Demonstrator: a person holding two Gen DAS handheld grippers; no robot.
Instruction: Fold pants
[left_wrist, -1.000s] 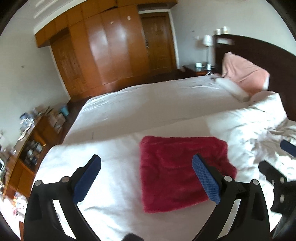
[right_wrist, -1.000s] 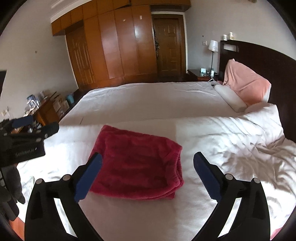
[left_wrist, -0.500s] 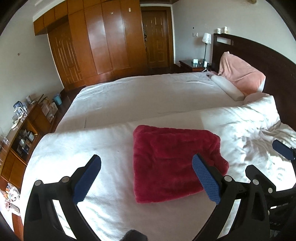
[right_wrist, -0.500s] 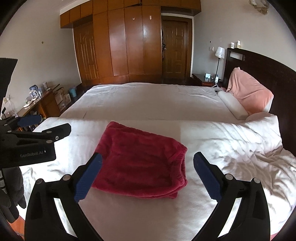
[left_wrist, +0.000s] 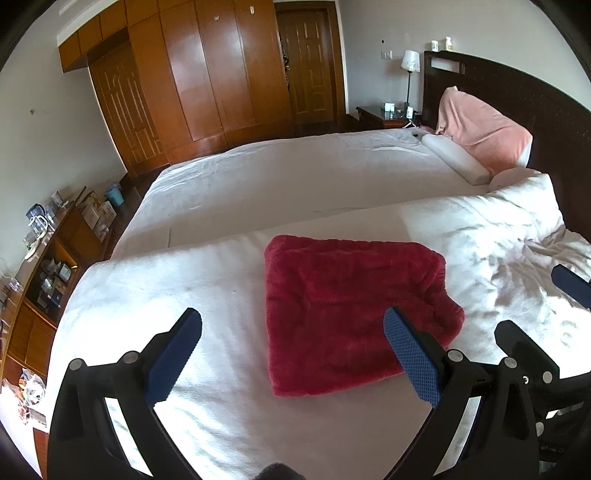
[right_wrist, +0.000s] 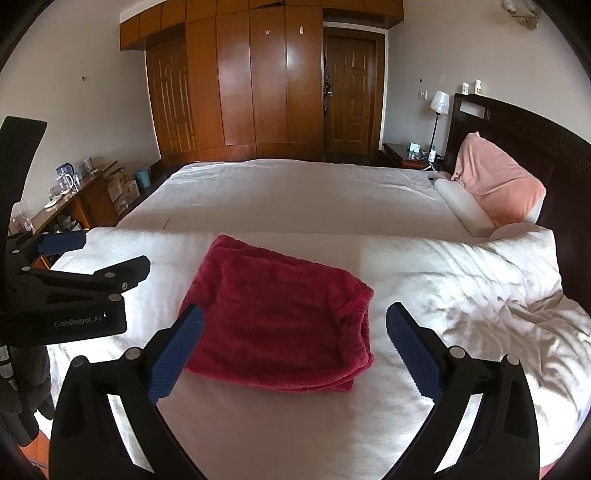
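Pants (left_wrist: 354, 314) lie folded square on the bed (left_wrist: 229, 387); I've lifted both tools, left (left_wrist: 291, 354) and right (right_wrist: 293, 354), back, wide and empty — folding looks finished.

Pants (left_wrist: 354, 314) deep red, fuzzy; bed (left_wrist: 295, 184) sheets plain white. Both tongs black with blue dimpled pads (right_wrist: 173, 354). Pillow (right_wrist: 498, 188) salmon pink, wardrobe (right_wrist: 258, 81) orange-brown wood.

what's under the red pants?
The folded pants lie flat on the white duvet, which shows on all sides of them. Stacked layers show at their right edge. The patch directly beneath is covered, so anything there can't be seen.
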